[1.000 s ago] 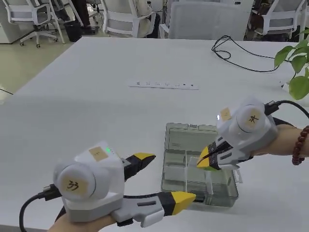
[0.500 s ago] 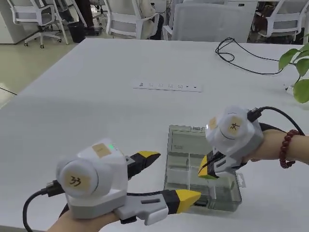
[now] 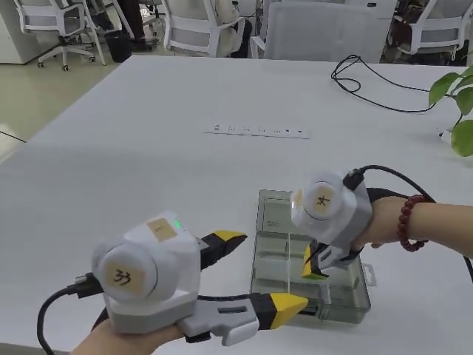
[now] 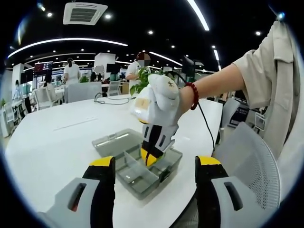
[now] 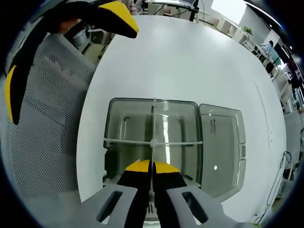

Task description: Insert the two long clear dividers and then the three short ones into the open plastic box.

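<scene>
The right gripper view showed what the head view hid behind the right gripper's (image 3: 314,268) body: its jaws were pressed together on the top edge of a clear divider (image 5: 153,121), which stood inside the open plastic box (image 5: 118,128) and crossed a second divider (image 5: 128,141). The left gripper (image 3: 259,270) hovered with its jaws spread wide just beside the box (image 3: 340,307), on the white table (image 3: 148,148). A second before, the right gripper had held the divider higher, above the box.

A round sticker (image 3: 124,278) on the left tool (image 3: 257,271) reads "33".
</scene>
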`<state>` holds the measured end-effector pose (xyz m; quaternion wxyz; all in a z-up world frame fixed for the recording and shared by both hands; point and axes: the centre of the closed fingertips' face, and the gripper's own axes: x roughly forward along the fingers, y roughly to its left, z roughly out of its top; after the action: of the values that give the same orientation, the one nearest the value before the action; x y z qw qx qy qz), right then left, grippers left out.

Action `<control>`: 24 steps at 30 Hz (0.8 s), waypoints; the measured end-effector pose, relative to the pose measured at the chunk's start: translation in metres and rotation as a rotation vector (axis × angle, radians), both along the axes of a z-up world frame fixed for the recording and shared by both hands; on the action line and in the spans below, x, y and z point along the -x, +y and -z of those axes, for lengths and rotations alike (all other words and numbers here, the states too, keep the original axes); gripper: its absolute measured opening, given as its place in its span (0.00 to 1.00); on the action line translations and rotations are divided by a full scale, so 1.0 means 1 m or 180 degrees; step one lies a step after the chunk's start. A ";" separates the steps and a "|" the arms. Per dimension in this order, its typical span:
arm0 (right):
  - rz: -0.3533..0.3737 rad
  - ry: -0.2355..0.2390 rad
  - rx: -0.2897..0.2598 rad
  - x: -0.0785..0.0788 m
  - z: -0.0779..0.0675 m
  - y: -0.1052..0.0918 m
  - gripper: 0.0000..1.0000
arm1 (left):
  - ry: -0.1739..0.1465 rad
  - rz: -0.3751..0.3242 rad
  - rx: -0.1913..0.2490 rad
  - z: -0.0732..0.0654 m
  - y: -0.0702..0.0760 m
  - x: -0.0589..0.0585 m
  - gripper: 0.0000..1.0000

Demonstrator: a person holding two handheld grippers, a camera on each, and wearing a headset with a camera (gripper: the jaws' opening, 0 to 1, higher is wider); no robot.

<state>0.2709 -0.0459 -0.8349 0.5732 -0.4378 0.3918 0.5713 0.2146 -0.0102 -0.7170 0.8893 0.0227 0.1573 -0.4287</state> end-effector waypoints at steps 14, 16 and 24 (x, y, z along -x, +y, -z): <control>0.0174 0.0025 -0.0076 -0.003 0.000 -0.002 0.05 | 0.0013 -0.0018 -0.0016 0.002 0.000 -0.002 0.69; 0.0301 0.0089 -0.0184 -0.002 -0.001 0.001 0.07 | 0.0014 -0.0013 -0.0028 0.002 0.000 -0.002 0.70; 0.0424 0.0106 -0.0491 0.000 -0.015 0.003 0.16 | -0.0013 -0.0021 -0.0076 0.003 0.002 -0.002 0.74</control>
<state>0.2709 -0.0426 -0.8196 0.6353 -0.3557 0.3844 0.5676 0.2162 -0.0086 -0.7201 0.8907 0.0337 0.1607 -0.4238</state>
